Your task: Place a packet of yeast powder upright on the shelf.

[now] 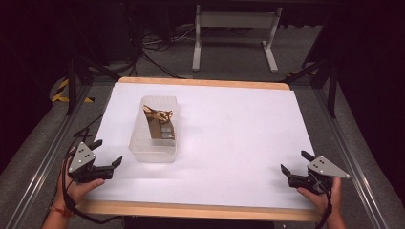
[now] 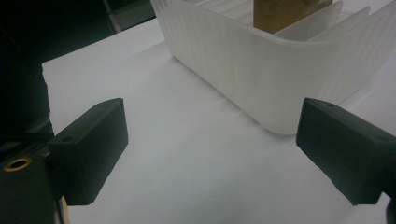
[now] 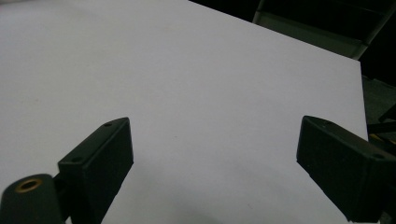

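From the high view I see my left gripper [image 1: 108, 152] resting at about 8 o'clock on the white table [image 1: 239, 143], jaws spread wide and holding nothing, and my right gripper [image 1: 296, 162] at about 4 o'clock, equally wide and empty. The clear plastic tub [image 1: 155, 145] sits at roughly 10 o'clock from the table's middle, just beyond the left gripper and well apart from the right one. Inside it lies a crumpled gold-brown wrapper [image 1: 159, 116] toward the far end, with something darker and flatter below it that I cannot make out. The left gripper view gives me what the high view cannot: the tub [image 2: 261, 70] has a ribbed wall and thin white dividers inside, and a brown piece [image 2: 285, 11] stands up behind one of them. The tub's near corner lies at about 1 o'clock from the open jaws, close but not touching. The right gripper view shows bare white table [image 3: 187, 84] between its wide jaws, with a pale metal frame [image 3: 322, 32] past the far edge. I can read no writing, brand or label on the wrapper or the tub.
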`<state>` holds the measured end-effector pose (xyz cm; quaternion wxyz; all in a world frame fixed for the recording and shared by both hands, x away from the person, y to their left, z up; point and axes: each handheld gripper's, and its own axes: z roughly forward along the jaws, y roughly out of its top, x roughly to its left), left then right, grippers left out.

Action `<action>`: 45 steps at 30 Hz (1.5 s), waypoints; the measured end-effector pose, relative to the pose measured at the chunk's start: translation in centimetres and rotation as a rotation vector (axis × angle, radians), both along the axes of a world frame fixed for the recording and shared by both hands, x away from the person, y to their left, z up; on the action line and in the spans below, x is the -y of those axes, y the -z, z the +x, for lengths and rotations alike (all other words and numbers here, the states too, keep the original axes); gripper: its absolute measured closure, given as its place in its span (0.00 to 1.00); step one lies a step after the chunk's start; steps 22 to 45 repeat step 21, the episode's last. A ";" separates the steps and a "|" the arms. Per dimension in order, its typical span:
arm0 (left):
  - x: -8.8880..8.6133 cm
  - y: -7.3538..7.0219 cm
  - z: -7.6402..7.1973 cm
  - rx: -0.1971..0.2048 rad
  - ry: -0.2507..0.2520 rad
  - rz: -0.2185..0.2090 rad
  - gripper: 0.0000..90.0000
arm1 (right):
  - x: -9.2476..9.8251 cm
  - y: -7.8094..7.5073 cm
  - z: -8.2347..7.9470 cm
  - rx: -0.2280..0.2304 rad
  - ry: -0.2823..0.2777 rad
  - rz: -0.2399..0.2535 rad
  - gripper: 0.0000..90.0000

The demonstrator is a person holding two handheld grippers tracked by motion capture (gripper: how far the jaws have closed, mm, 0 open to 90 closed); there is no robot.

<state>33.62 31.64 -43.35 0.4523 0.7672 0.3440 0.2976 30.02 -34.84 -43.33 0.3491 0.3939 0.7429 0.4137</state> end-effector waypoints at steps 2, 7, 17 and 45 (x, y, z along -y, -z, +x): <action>0.0 0.0 0.0 -0.001 0.001 0.007 0.11 | -0.1 0.0 0.0 0.000 -0.001 -0.001 0.13; 0.2 0.1 0.1 -0.005 0.002 0.010 0.11 | -0.2 0.0 0.0 -0.007 -0.007 -0.010 0.13; 0.2 0.2 0.3 -0.005 -0.006 0.023 0.11 | -1.0 0.0 0.1 -0.023 -0.031 -0.038 0.13; 0.3 0.2 0.4 -0.008 -0.001 0.025 0.11 | -1.3 0.4 0.0 -0.043 -0.039 -0.048 0.12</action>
